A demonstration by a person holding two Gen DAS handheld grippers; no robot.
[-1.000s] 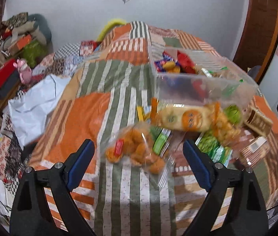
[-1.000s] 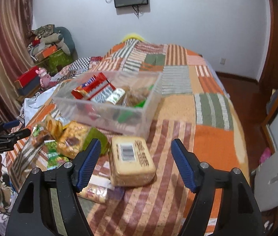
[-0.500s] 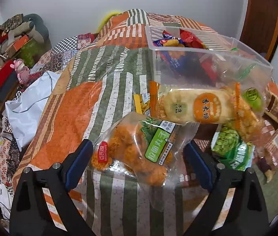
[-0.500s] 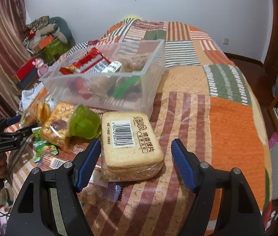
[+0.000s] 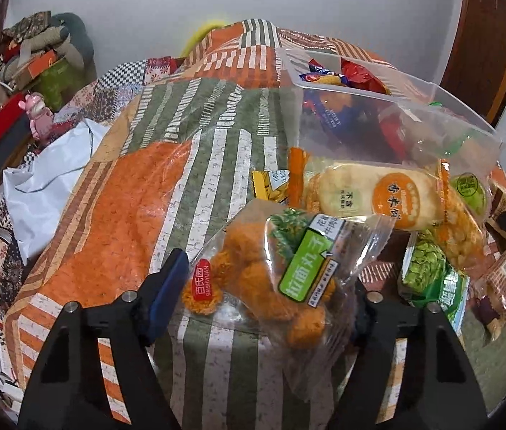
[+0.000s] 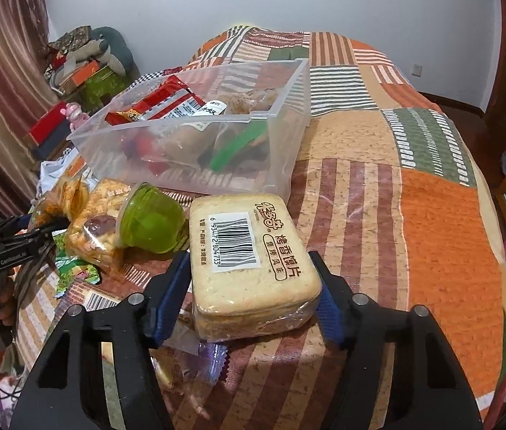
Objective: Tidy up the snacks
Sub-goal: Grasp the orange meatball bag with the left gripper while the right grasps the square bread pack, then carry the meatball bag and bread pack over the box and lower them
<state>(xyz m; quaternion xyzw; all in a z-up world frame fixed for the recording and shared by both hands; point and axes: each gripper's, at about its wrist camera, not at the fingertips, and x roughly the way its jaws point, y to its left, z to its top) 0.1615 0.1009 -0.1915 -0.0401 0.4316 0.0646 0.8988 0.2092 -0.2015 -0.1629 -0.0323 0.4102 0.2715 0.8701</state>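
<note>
A clear bag of orange fried balls (image 5: pixel 270 272) with a green label lies on the quilt between the fingers of my left gripper (image 5: pixel 263 304). The jaws are closing, the left pad touches the bag's edge and the right pad is hidden behind the plastic. My right gripper (image 6: pixel 253 297) is closing on a wrapped pack of toast slices (image 6: pixel 249 251) with a barcode label, both blue pads against its sides. Behind both stands a clear plastic bin (image 6: pixel 188 122) partly filled with snack packs. The left gripper (image 6: pixel 56 225) also shows at the left of the right wrist view.
Loose snacks lie before the bin (image 5: pixel 396 107): a rice cracker pack (image 5: pixel 371 193), a green pea pack (image 5: pixel 428 276) and a green jelly cup (image 6: pixel 152 222). The striped quilt (image 6: pixel 432 215) stretches right. White plastic sheeting (image 5: pixel 48 165) and piled boxes (image 5: pixel 38 57) sit off the bed's left side.
Both grippers came down and closer to the bed. The left jaws narrowed around the bag of orange balls, the right jaws narrowed onto the toast pack.
</note>
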